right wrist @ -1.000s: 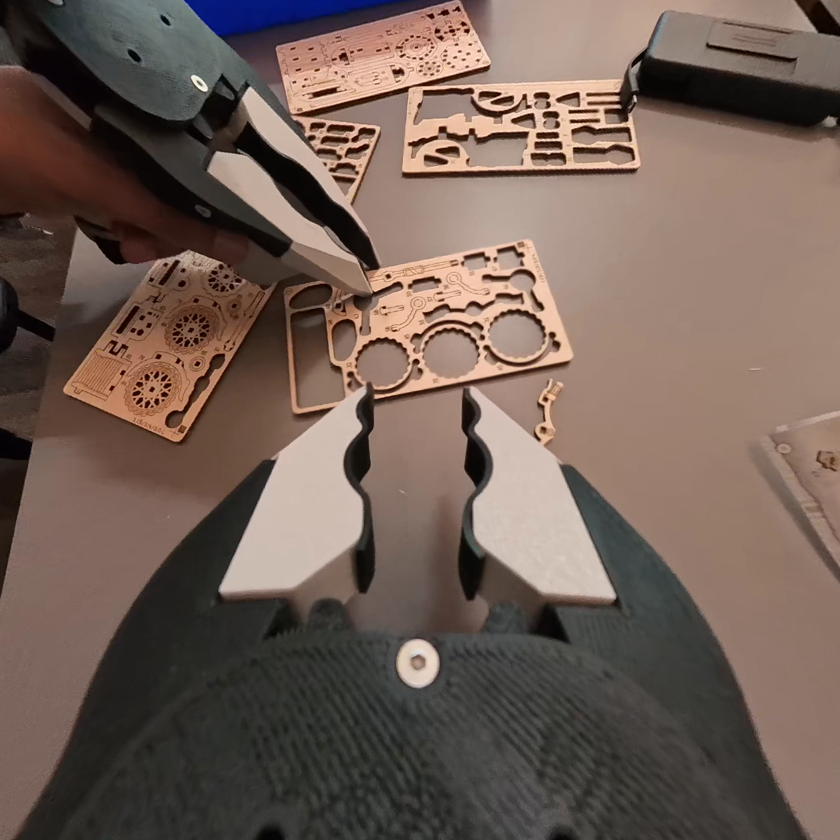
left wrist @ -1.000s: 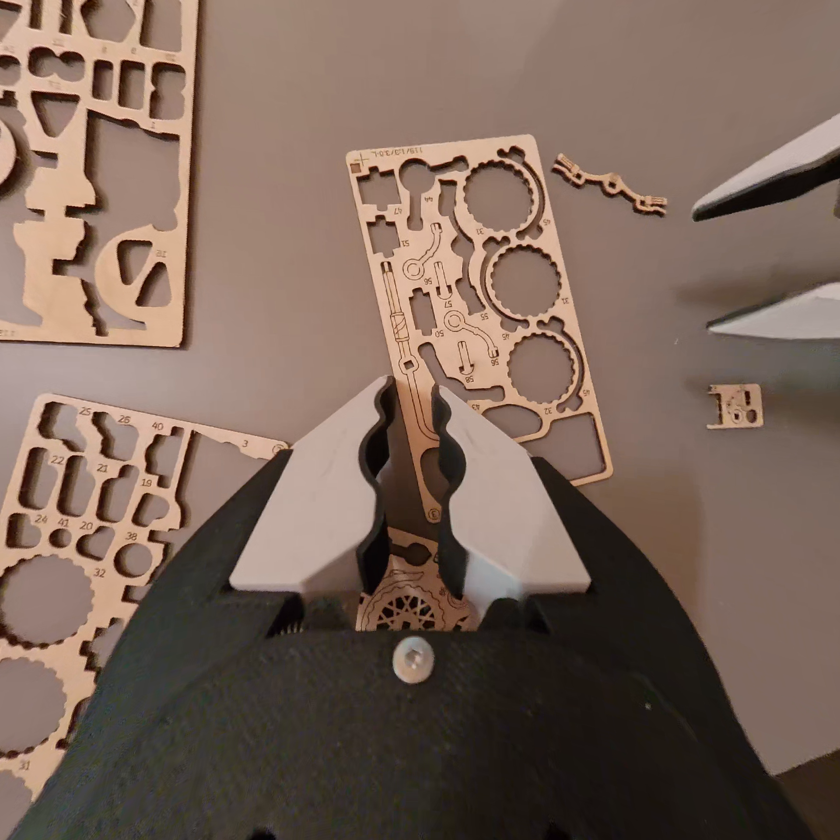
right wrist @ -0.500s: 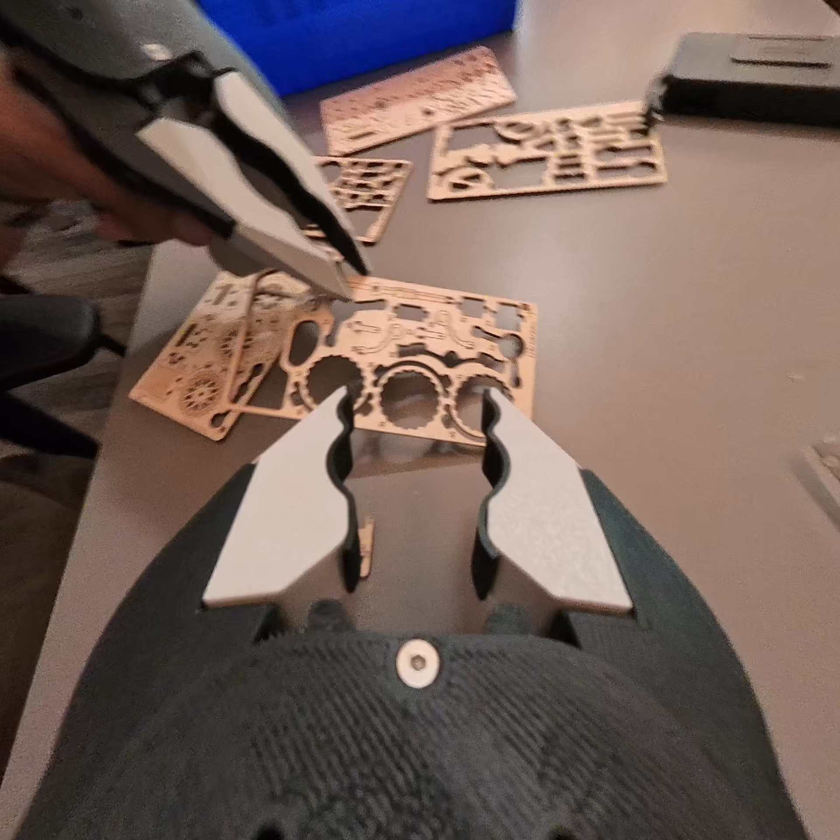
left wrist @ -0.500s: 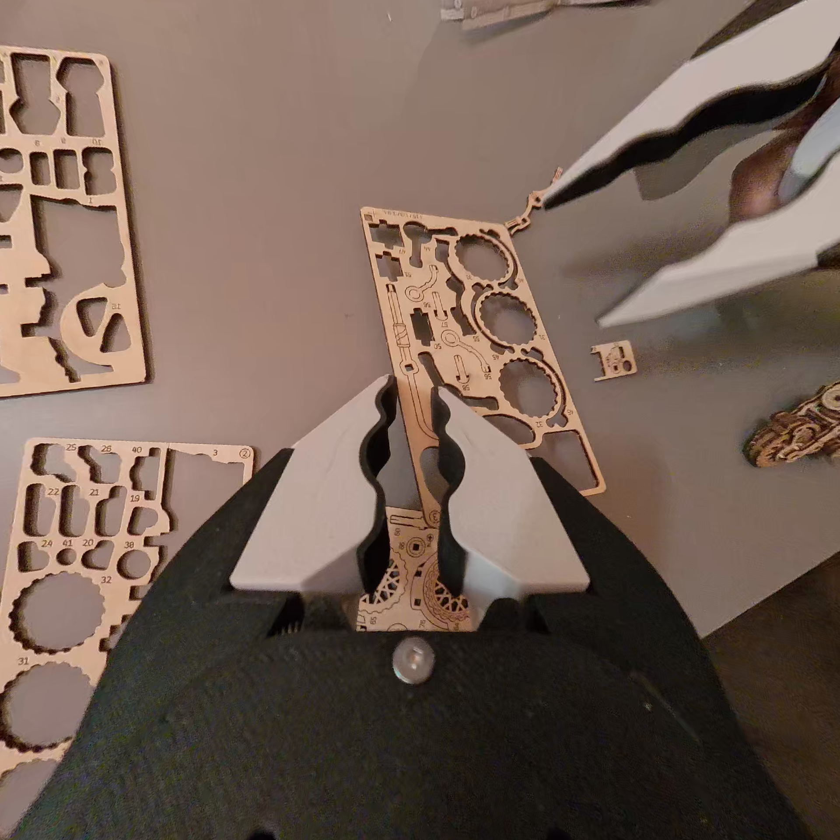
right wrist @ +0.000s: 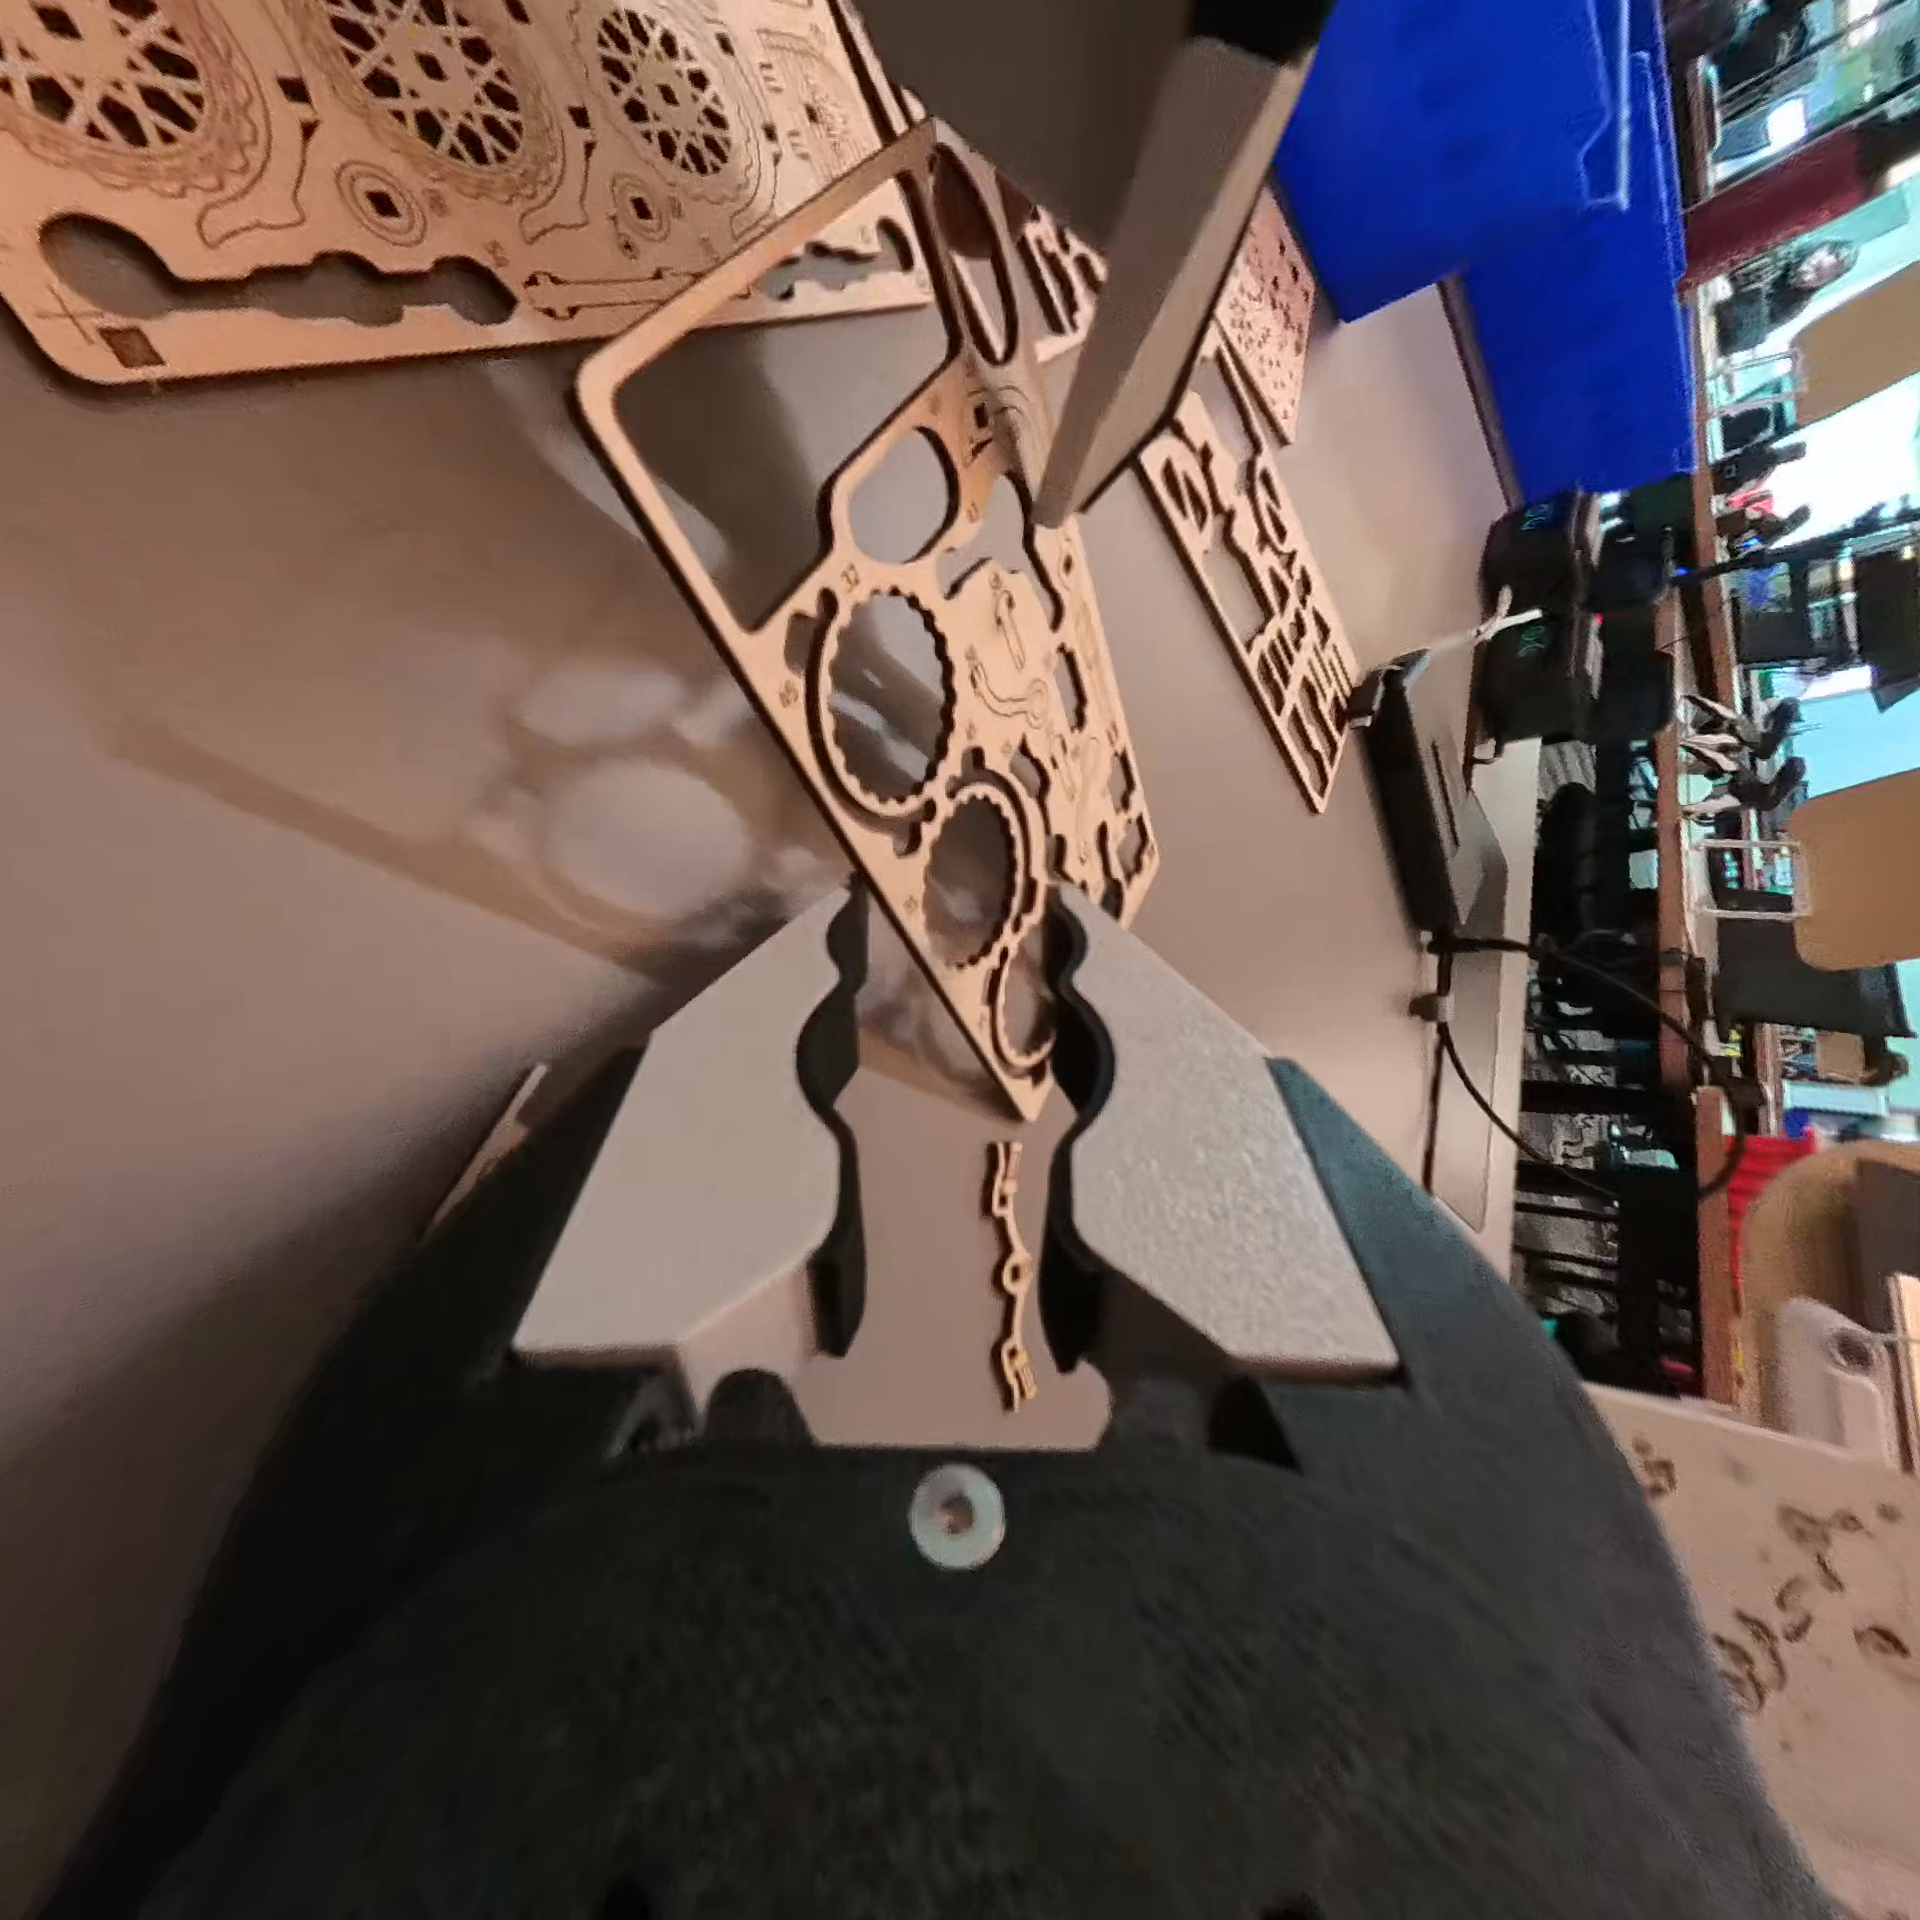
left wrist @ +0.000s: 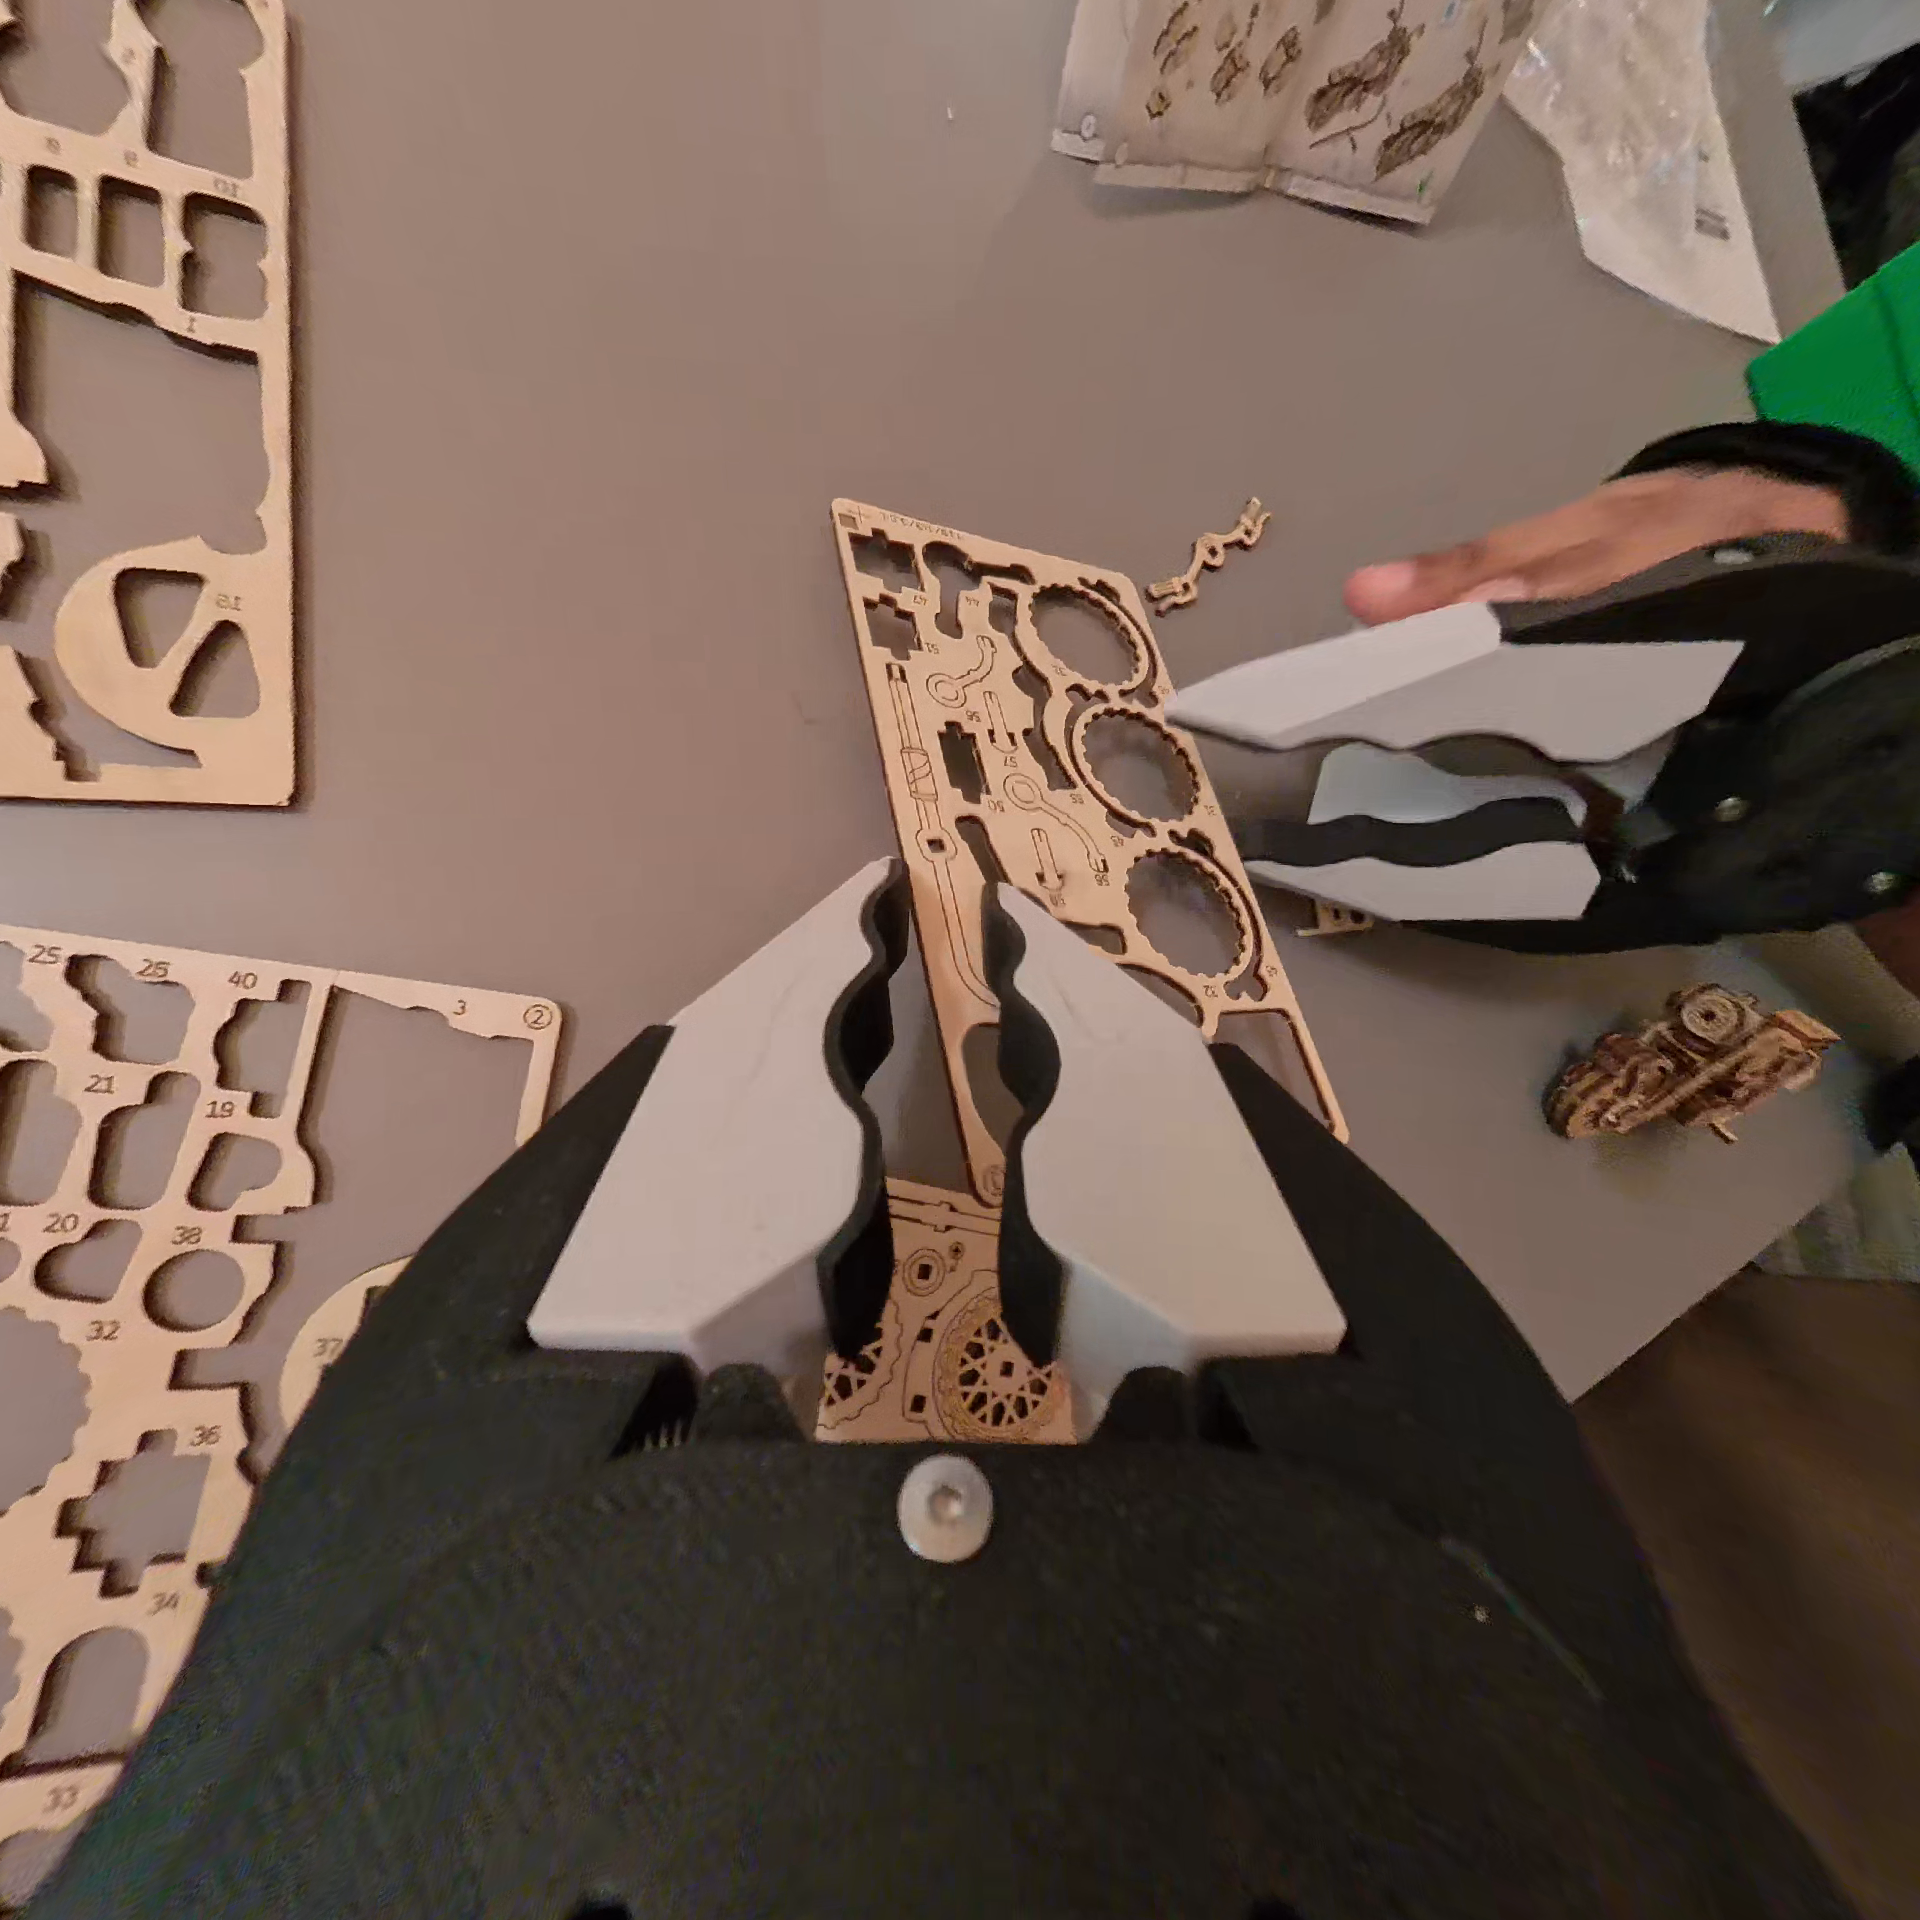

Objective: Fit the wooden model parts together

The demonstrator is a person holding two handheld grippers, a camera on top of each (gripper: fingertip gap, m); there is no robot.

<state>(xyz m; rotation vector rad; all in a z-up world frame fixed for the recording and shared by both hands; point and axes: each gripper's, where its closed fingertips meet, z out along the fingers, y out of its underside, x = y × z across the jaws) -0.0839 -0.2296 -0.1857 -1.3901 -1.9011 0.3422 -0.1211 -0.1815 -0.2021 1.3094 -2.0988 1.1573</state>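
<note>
Wooden sheet (left wrist: 1049, 790) with three toothed round holes tilts up off the grey surface (left wrist: 623, 416), its long edge pinched between our left fingers (left wrist: 940, 904). Our right fingers (right wrist: 956, 914) stand apart around its far end, holding nothing we can see. A small loose wooden piece (right wrist: 1008, 1278) lies between them.

A printed paper instruction sheet (left wrist: 1278, 99) lies on the grey counter (left wrist: 623, 436) beside crinkled clear plastic wrapping (left wrist: 1631, 156); blue plastic bin (right wrist: 1475, 197) behind.

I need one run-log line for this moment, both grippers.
left gripper: shut on wooden sheet, off table | right gripper: open, tips astride sheet edge
</note>
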